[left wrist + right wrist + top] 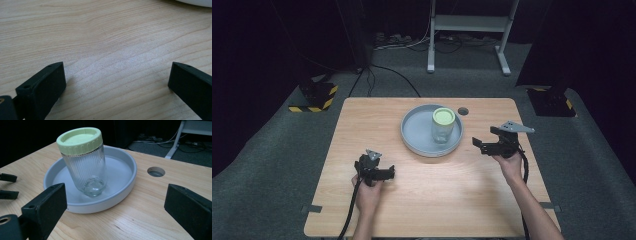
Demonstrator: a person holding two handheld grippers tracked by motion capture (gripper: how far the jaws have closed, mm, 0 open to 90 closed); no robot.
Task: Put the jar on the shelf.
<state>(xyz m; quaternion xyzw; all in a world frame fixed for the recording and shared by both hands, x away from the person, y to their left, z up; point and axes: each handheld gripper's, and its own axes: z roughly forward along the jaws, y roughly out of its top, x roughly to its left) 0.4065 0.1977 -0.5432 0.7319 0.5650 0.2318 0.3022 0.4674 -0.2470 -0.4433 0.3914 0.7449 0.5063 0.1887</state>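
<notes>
A ribbed glass jar point(86, 170) with a pale green lid point(79, 140) stands upright in a grey tray point(125, 183) on the table point(437, 195). The right claw point(115, 207), spread, faces it from just beside the tray rim, nothing between. The left claw point(117, 85), spread and empty, sits low over bare wood; a pale edge at the top of its view is probably the tray. A round hole point(156, 171) lies behind the tray.

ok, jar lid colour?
Pale green lid on a ribbed clear glass jar; clearest in the right gripper view.
</notes>
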